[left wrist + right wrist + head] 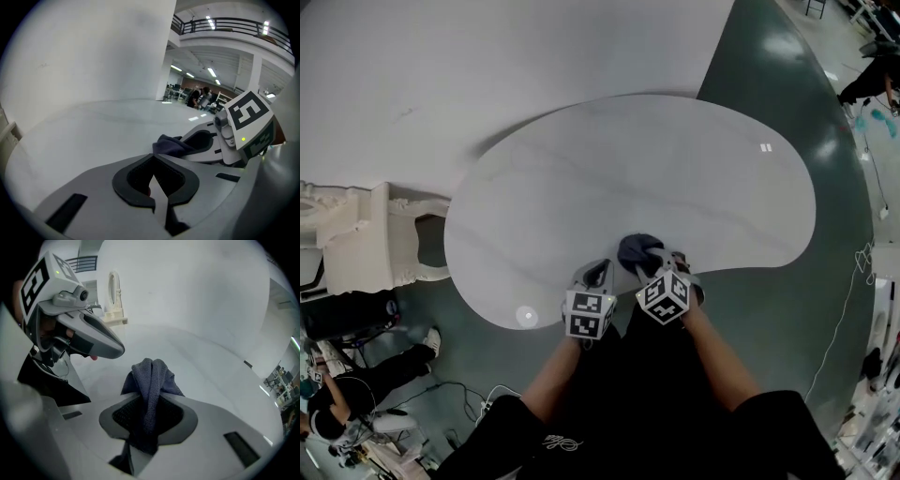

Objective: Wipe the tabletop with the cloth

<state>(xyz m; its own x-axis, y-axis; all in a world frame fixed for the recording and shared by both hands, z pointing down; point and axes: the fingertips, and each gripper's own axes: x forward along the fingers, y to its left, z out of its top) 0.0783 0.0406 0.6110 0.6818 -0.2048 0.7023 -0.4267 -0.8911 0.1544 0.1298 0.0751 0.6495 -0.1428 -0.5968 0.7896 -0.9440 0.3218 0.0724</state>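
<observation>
A dark blue cloth (149, 397) is pinched between the jaws of my right gripper (146, 416); its bunched end sticks out past the tips over the pale kidney-shaped tabletop (675, 178). In the head view the cloth (637, 250) hangs near the table's front edge, with my right gripper (661, 272) just behind it. My left gripper (598, 274) sits beside it to the left, jaws closed together and empty; the left gripper view shows its tips (153, 185) meeting, with the cloth (171, 145) ahead to the right.
A white ornate piece of furniture (366, 234) stands at the table's left. A person (356, 384) crouches on the dark floor at lower left, among cables. A small white tag (766, 147) lies on the table's far right.
</observation>
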